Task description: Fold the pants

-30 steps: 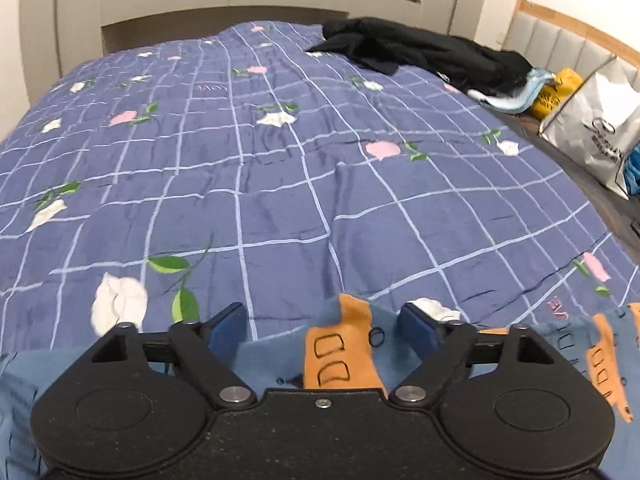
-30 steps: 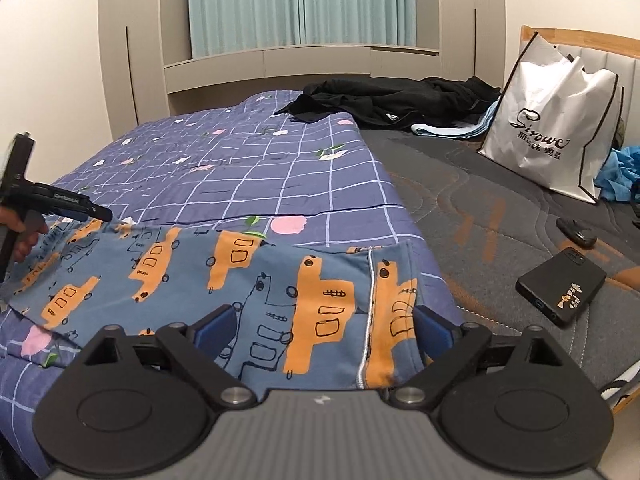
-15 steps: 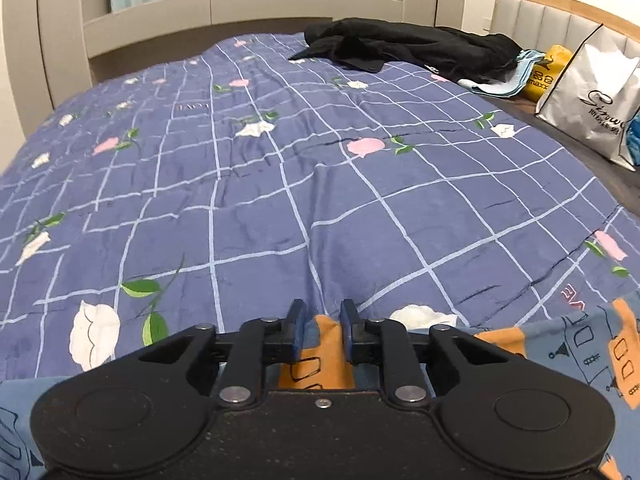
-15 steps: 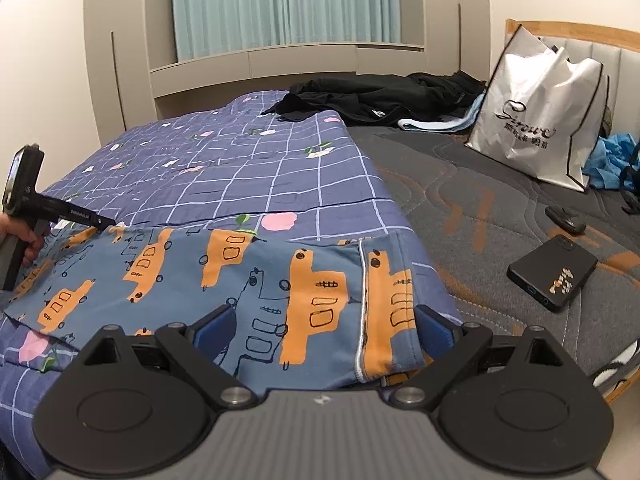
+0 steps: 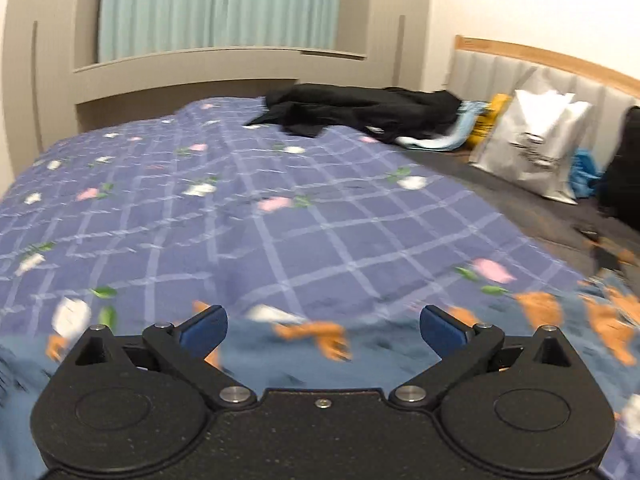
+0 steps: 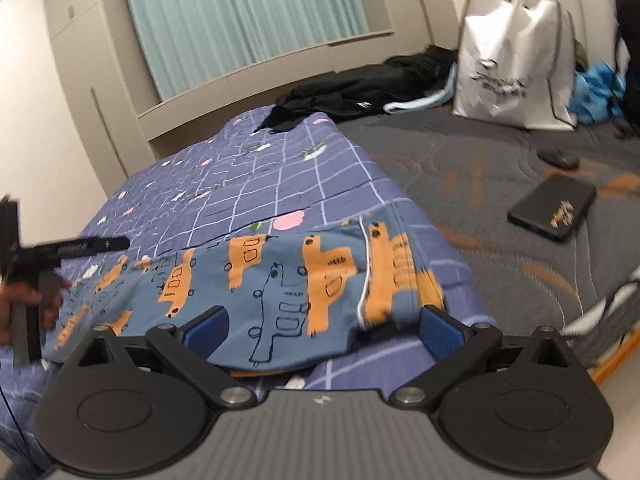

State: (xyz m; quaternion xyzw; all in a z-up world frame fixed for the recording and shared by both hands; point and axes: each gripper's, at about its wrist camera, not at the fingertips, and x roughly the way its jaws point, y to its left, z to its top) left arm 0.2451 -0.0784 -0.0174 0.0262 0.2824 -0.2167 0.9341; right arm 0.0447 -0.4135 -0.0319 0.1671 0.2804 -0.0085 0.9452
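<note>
The blue pants [image 6: 280, 264] with orange vehicle prints lie flat across the near edge of the bed. My right gripper [image 6: 324, 322] hovers over their waistband end, jaws opening wide, with cloth under them but not pinched. My left gripper [image 5: 322, 322] is over the other end of the pants [image 5: 540, 320], jaws opening wide too and pressing on nothing; this view is blurred. In the right wrist view the left gripper [image 6: 116, 243] shows at the far left, held by a hand [image 6: 24, 304].
A purple checked quilt [image 5: 240, 220] covers the left of the bed, beside bare grey mattress [image 6: 460, 168]. Black clothes [image 5: 360, 114] lie at the far side. A white shopping bag [image 6: 516, 68], a black phone [image 6: 554, 208] and a small dark object [image 6: 560, 158] sit on the mattress.
The left gripper pinched the pants' edge half a second ago, then let go and swung along the bed. The right gripper rolled, tilting its view, and spread slightly wider.
</note>
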